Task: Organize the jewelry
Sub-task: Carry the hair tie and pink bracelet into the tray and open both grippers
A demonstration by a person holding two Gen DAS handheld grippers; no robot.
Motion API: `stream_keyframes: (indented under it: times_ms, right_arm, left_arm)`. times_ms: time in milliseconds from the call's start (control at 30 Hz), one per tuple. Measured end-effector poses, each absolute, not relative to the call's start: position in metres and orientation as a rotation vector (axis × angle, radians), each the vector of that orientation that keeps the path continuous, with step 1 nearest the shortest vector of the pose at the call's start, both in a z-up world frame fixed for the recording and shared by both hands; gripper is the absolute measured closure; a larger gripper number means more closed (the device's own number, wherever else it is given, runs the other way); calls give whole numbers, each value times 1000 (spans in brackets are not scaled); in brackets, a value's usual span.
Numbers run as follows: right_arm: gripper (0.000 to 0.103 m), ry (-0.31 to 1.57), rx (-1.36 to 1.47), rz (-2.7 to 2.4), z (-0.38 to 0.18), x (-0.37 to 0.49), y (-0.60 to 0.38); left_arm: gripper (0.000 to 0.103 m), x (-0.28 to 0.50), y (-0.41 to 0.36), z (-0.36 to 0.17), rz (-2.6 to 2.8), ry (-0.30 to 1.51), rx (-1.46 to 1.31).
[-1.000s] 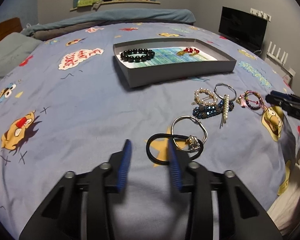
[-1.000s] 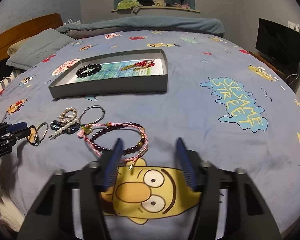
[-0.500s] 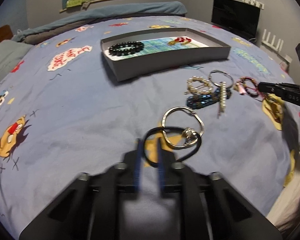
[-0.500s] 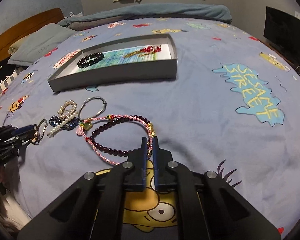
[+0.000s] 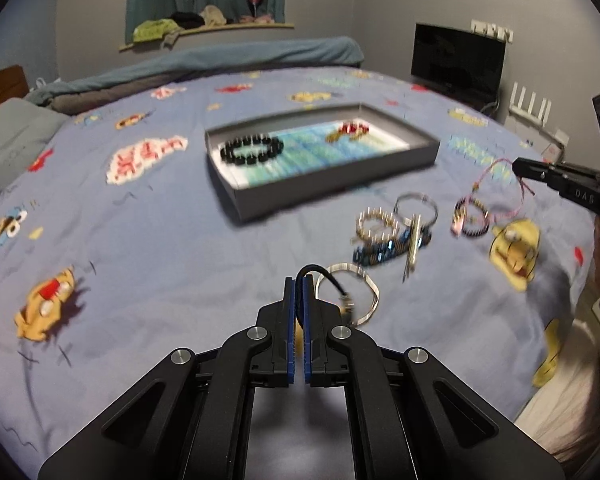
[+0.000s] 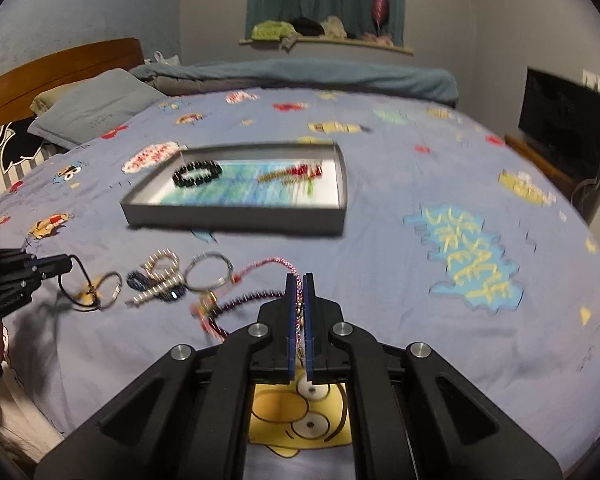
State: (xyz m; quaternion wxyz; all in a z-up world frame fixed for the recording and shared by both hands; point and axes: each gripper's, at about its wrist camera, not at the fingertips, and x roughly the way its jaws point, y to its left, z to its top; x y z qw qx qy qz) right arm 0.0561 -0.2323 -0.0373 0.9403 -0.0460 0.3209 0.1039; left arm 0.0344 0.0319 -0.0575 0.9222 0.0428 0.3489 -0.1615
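Observation:
A grey tray (image 5: 332,184) (image 6: 236,218) lies on the blue bedspread and holds a black bead bracelet (image 5: 252,149) (image 6: 197,173) and a red-gold piece (image 5: 348,130) (image 6: 296,172). My left gripper (image 5: 299,280) is shut on a black hair tie (image 5: 324,276) and lifts it beside a silver bangle (image 5: 364,292); it also shows in the right wrist view (image 6: 66,264). My right gripper (image 6: 299,280) is shut on a pink cord bracelet (image 6: 268,264) strung with dark red beads (image 6: 244,302), partly lifted. It also shows in the left wrist view (image 5: 518,166).
A pearl clip, a blue sequin piece and a silver ring (image 5: 396,232) (image 6: 168,280) lie between the grippers. Pillows (image 6: 92,108) and a wooden headboard are at the left, a folded blanket at the back, a dark screen (image 6: 564,136) at the right.
Both grippers closed from open. The left one took hold of the black hair tie, the right one the pink cord bracelet, and both now lift off the bedspread.

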Motion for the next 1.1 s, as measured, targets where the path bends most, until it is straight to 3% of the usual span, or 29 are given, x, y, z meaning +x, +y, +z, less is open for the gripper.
stream_keyframes:
  times_ms: [267, 600, 800, 1100]
  right_arm:
    - [100, 557, -156, 219, 4, 67, -219]
    - [100, 472, -167, 186, 44, 134, -212]
    - [100, 515, -142, 203, 27, 178, -197]
    - [100, 682, -140, 183, -41, 229, -189]
  left_arm:
    - [99, 50, 39, -18, -312, 635, 105]
    - [99, 124, 35, 14, -295, 600, 100]
    - [99, 173, 16, -7, -310, 670, 92]
    - [99, 215, 12, -68, -265, 820, 61]
